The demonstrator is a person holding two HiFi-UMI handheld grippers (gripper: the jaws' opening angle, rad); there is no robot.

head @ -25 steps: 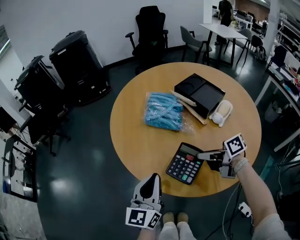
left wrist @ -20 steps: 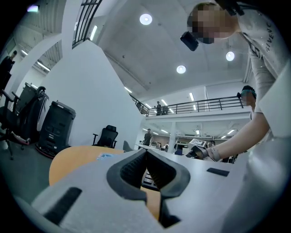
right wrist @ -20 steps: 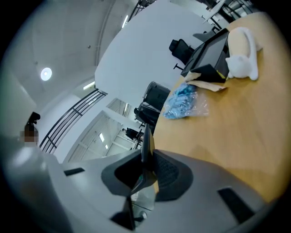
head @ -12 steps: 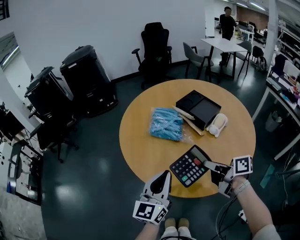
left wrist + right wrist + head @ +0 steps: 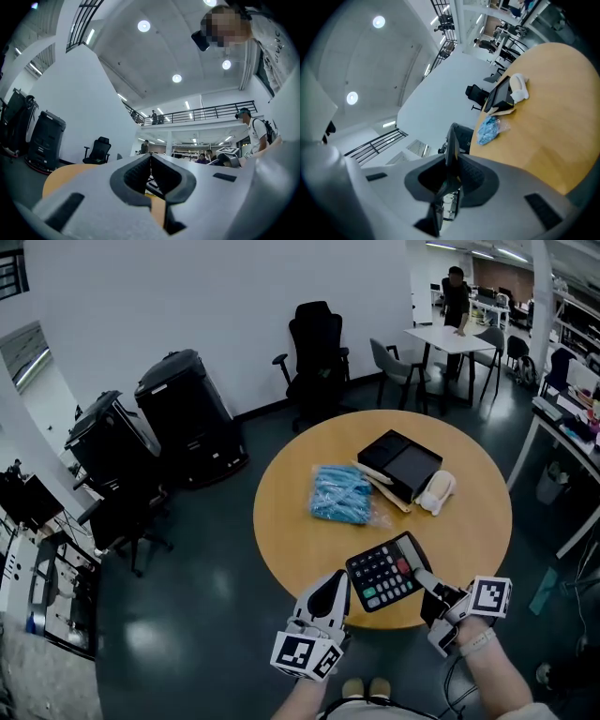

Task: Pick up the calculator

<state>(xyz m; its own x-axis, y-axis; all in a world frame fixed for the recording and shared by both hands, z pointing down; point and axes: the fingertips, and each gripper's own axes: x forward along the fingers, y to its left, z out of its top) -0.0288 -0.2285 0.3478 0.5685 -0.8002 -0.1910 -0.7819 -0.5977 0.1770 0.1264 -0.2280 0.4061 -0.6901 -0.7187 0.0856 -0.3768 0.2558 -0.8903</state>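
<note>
My white hand-held right gripper (image 5: 421,577) is clamped on the display-end edge of the black desk calculator (image 5: 386,571) with its pale, red and green keys. In the right gripper view the calculator (image 5: 450,137) stands edge-on as a thin dark slab between the two pads, which press on it from both sides. A second ago it lay flat on the round wooden table (image 5: 281,531), near the front rim, with those jaws at its right edge. Now it has come up off the wood and hangs tilted over that rim, keys facing up towards my head camera, closer to me than before. I read that as the lift being made, so the pick looks essentially done, provided the narrow edge grip holds; held by one end like this, the far end could sag or swing. My white left gripper (image 5: 338,581) has risen too and sits just beside the calculator's near left corner, apart from it; its own view shows the jaws pressed together with nothing between them. Further out on the table, well clear, the crinkled blue plastic bag (image 5: 339,493) and the black rectangular tray (image 5: 401,463) lie as they did
</note>
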